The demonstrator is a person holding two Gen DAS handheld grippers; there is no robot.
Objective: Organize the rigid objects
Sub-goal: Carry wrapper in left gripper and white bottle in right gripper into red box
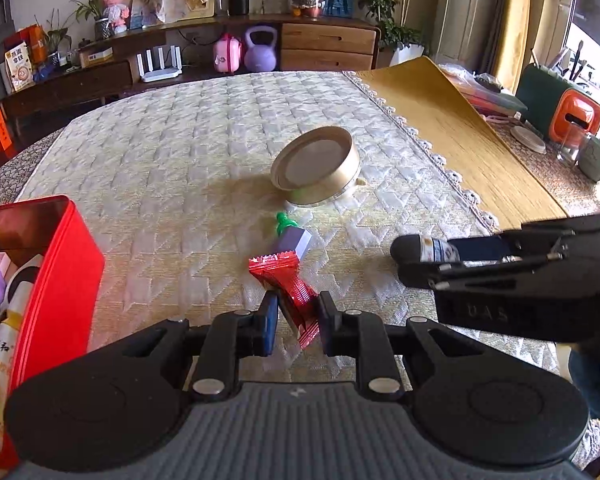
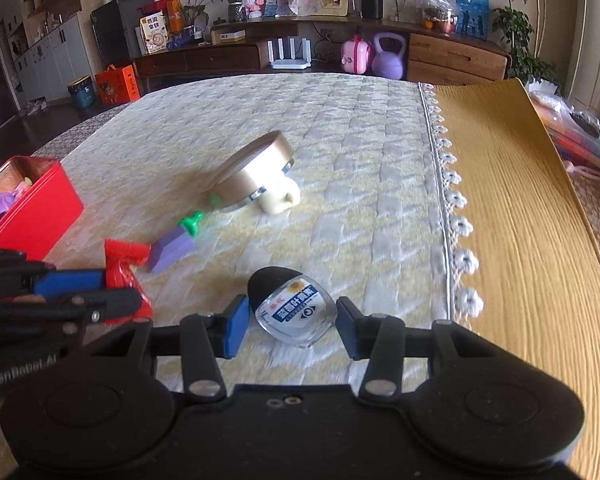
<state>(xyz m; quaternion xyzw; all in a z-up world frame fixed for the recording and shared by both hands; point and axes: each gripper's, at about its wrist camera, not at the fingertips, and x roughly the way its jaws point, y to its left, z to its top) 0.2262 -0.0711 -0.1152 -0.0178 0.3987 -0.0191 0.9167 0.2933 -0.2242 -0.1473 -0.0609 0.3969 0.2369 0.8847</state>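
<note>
My left gripper [image 1: 298,316] is shut on a red foil packet [image 1: 290,284] that lies on the quilted cloth; it also shows in the right wrist view [image 2: 124,276]. My right gripper [image 2: 292,320] is open around a small clear bottle with a black cap [image 2: 292,306], with a gap on each side; the bottle shows between its fingers in the left wrist view [image 1: 428,250]. A purple toy with a green tip [image 1: 292,234] lies just beyond the packet. A round gold tin [image 1: 316,166] leans on a cream piece [image 2: 280,198] farther out.
A red box [image 1: 66,264] holding toys and a tube stands at my left. A yellow mat [image 2: 512,208] covers the table's right part, past a lace edge. A mug [image 1: 596,158] and an orange-green case [image 1: 560,104] stand at far right.
</note>
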